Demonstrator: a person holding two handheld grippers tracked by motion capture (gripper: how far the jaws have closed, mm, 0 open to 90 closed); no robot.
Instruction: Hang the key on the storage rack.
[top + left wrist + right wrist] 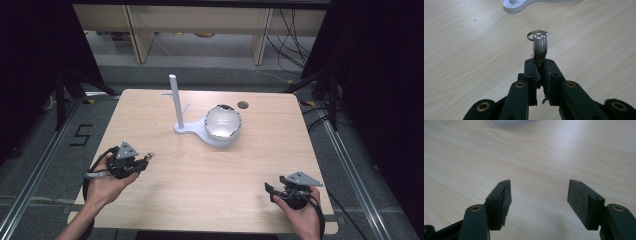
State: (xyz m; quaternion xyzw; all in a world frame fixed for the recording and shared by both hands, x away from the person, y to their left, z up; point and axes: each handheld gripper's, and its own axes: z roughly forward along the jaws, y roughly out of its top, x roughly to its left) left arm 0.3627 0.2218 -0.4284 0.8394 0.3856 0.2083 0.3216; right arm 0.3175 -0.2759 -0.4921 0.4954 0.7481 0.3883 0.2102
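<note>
A bunch of silver keys on a ring [540,44] stands edge-on between the black jaws of my left gripper [541,65], which is shut on it. In the high view that left gripper [145,161] is at the table's left side, with the keys [149,156] sticking out toward the right. A white stand with an upright post [176,102] and a shiny bowl-shaped dish [223,123] sits at the middle back of the table; its base [514,5] shows ahead of the keys. My right gripper [539,192] is open over bare wood, and sits near the front right corner [270,189].
The wooden table [210,170] has a small dark round hole [243,105] at the back right. Black curtains and metal floor rails flank the table. Cables lie on the floor behind it.
</note>
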